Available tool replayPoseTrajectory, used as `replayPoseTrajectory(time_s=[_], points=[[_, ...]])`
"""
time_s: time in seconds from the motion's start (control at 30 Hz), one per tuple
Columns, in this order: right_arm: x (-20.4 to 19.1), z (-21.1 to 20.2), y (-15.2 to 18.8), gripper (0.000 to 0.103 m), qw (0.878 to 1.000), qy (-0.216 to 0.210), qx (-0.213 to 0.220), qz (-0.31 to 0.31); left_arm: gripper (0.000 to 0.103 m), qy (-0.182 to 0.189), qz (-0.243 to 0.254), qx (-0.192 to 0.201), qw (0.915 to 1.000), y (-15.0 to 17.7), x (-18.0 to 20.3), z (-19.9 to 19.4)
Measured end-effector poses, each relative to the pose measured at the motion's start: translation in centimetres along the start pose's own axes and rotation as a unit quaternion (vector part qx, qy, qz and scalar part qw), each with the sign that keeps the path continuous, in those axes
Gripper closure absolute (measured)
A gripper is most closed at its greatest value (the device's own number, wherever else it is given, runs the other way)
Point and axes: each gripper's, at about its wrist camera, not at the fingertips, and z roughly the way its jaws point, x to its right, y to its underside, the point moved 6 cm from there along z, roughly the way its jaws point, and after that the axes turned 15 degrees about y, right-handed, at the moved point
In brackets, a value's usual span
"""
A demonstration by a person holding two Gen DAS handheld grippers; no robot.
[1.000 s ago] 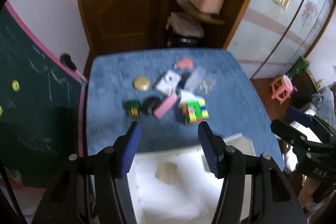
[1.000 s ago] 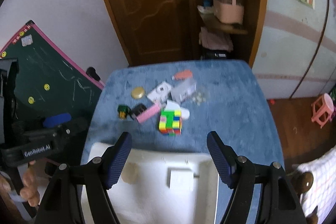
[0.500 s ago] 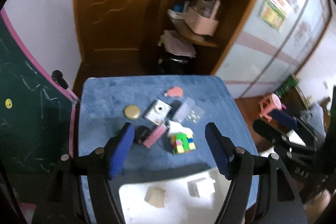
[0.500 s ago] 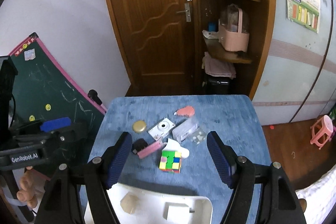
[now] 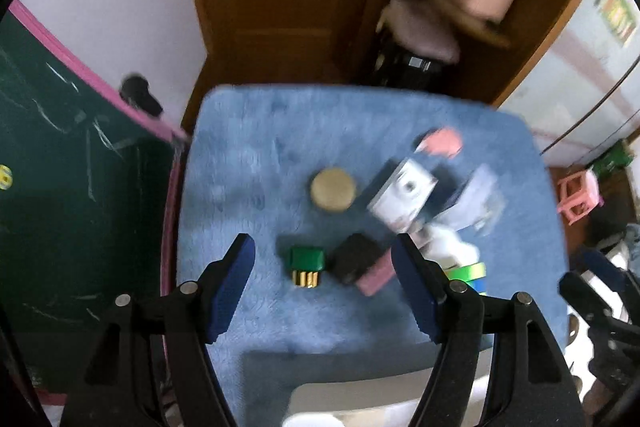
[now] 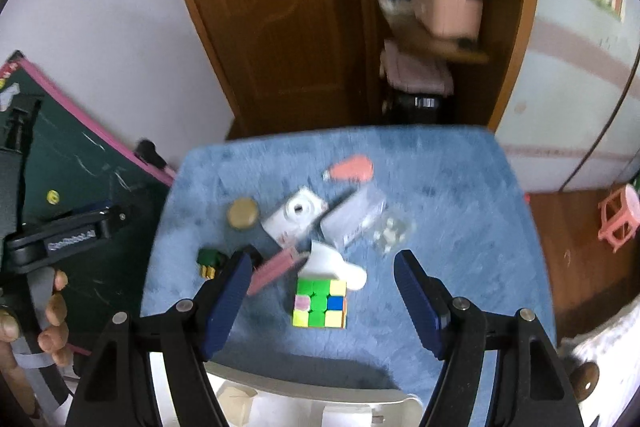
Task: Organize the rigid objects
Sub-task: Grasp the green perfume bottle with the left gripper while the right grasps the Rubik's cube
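Small objects lie on a blue cloth-covered table. My left gripper is open and empty above a green block with gold teeth, a black block and a pink bar. A gold round lid and a white toy camera lie beyond. My right gripper is open and empty above a colourful puzzle cube, with a white scoop, the camera and a clear plastic box beyond it.
A white tray holding two pale pieces sits at the table's near edge. A coral teardrop item and a small clear bag lie further back. A green chalkboard stands left; door and shelves behind.
Both grippers have come down and forward toward the table, so the objects look larger. The left view has swung left onto the green and black blocks. Both grippers stay open.
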Motion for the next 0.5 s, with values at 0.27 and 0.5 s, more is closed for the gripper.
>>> replayPoseTrajectory(time_s=[0.27,0.5], points=[[-1.6,7.3,2.2,0.029,0.996,0.003,-0.091,0.001,0.029,-0.027,-0.045,-0.078,0.9956,1.7,-3.7,7.4],[-2.4,11.3,3.9,0.029,0.988,0.006,-0.152,0.007,0.029,-0.021,-0.081,-0.109,0.9905,2.5,-5.5,10.3]])
